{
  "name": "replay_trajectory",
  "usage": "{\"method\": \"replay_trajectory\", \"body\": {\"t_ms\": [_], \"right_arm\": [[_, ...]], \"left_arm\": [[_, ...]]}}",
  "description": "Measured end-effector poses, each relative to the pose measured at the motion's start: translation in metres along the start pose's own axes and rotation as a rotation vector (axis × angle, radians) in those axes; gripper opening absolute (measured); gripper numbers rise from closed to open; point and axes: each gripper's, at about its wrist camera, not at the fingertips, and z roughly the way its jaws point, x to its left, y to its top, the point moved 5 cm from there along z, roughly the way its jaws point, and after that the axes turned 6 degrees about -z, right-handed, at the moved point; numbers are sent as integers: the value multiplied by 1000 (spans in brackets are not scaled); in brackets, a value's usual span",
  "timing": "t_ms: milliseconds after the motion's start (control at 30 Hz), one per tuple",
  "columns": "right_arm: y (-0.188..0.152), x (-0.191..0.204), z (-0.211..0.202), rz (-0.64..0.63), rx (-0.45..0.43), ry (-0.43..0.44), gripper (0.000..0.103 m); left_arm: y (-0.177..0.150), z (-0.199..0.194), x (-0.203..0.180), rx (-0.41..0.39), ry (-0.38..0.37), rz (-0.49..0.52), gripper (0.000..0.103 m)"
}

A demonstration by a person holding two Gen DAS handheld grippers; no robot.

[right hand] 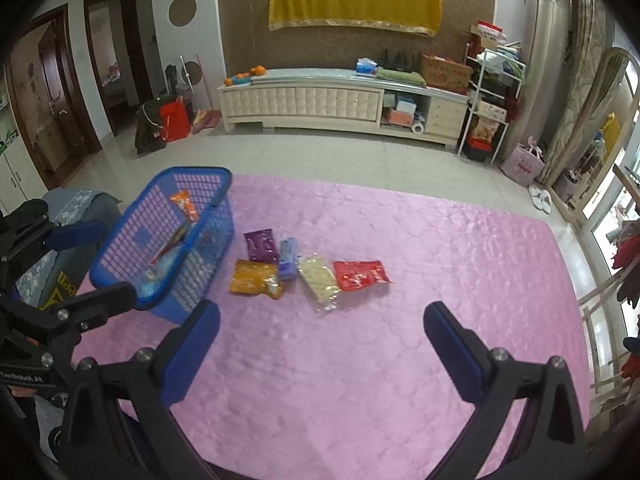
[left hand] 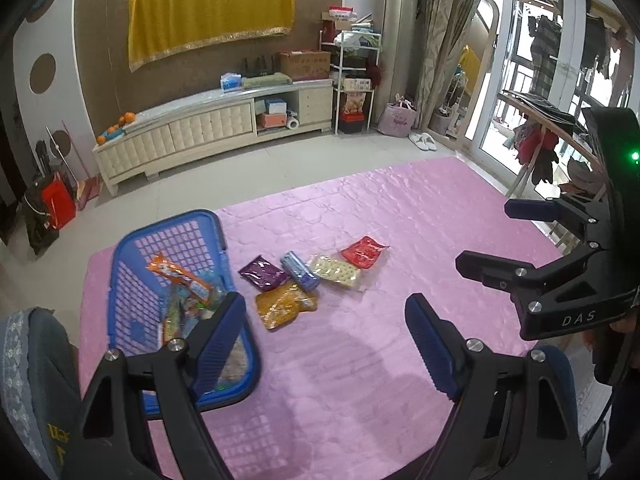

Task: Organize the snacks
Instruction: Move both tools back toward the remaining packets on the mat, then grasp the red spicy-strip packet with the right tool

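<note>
Snacks (right hand: pixel 304 268) lie mid-frame on the pink mat (right hand: pixel 400 360), beyond both empty, wide-open grippers: left (left hand: pixel 326 320), right (right hand: pixel 320 320). Blue basket (right hand: pixel 120 272) with more packets sits just left. Nothing blocks them.

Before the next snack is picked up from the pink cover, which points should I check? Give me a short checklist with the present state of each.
1. Left gripper open and empty: ok.
2. Right gripper open and empty: ok.
3. Blue basket upright with room inside: ok.
4. Loose packets within view on the pink cover: ok; purple packet, orange packet, blue packet, pale packet, red packet.
5. Packets lying apart: not ok, some touch or overlap.
6. Which packet is nearest: cannot tell.
</note>
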Motion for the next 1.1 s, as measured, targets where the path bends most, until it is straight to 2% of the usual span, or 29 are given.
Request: {"method": "replay_trajectory", "body": {"t_ms": [433, 700, 933, 1100], "right_arm": [[-14, -55, 44, 38, 48, 18, 103], [-24, -75, 92, 48, 116, 43, 103], [-30, -88, 136, 99, 186, 89, 103], [-33, -98, 168, 191, 234, 152, 103]], "left_arm": [[5, 75, -32, 91, -7, -12, 80], [0, 129, -24, 167, -14, -100, 80], [2, 165, -10, 193, 17, -156, 80], [5, 187, -6, 200, 53, -117, 80]]}}
